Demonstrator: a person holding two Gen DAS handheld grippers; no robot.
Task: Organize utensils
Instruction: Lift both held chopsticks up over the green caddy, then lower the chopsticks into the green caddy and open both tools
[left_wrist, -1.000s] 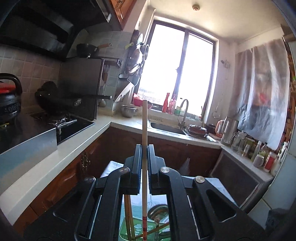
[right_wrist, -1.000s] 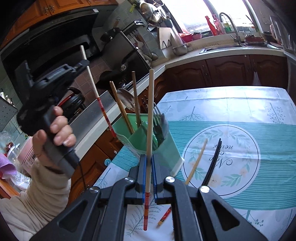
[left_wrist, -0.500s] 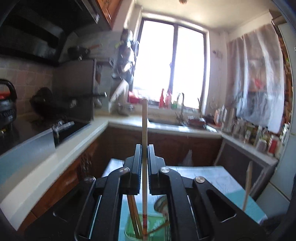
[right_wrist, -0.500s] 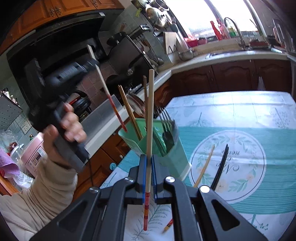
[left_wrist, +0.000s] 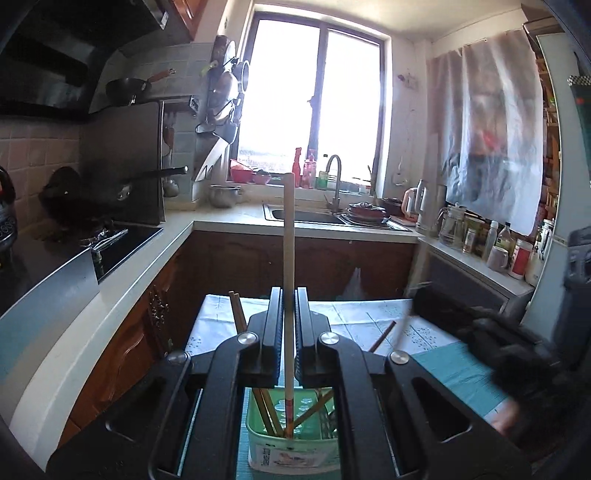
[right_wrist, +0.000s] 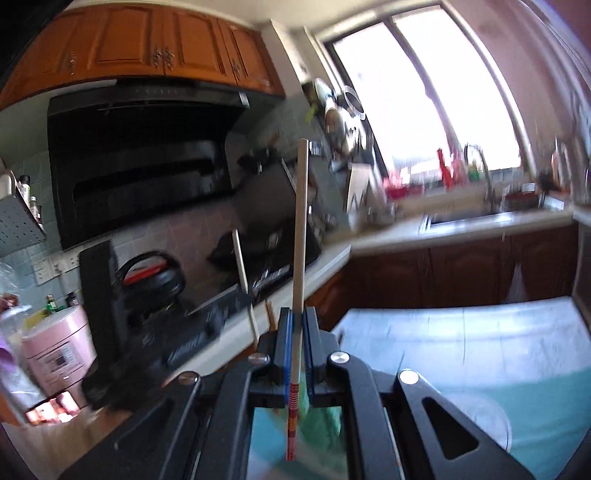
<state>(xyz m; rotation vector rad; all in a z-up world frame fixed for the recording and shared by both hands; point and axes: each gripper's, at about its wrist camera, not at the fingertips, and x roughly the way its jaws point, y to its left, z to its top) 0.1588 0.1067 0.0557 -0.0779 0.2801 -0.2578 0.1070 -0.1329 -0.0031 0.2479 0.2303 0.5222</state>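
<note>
While both grippers (left_wrist: 288, 332) (right_wrist: 298, 343) clamp chopsticks (left_wrist: 288, 288) (right_wrist: 300, 258), holder (left_wrist: 291, 448) below

A big window (left_wrist: 317, 107) let in bright light. A sink (left_wrist: 306, 216) with a tap (left_wrist: 334, 177) sat right under the window. Red bottles (left_wrist: 301, 173) stood on the sill. A black pan (left_wrist: 85, 195) sat on the stove (left_wrist: 122, 240), left of the sink. Jars (left_wrist: 491, 240) stood on the counter, right of the sink. A pink cooker (right_wrist: 55, 350) was near the stove.
</note>
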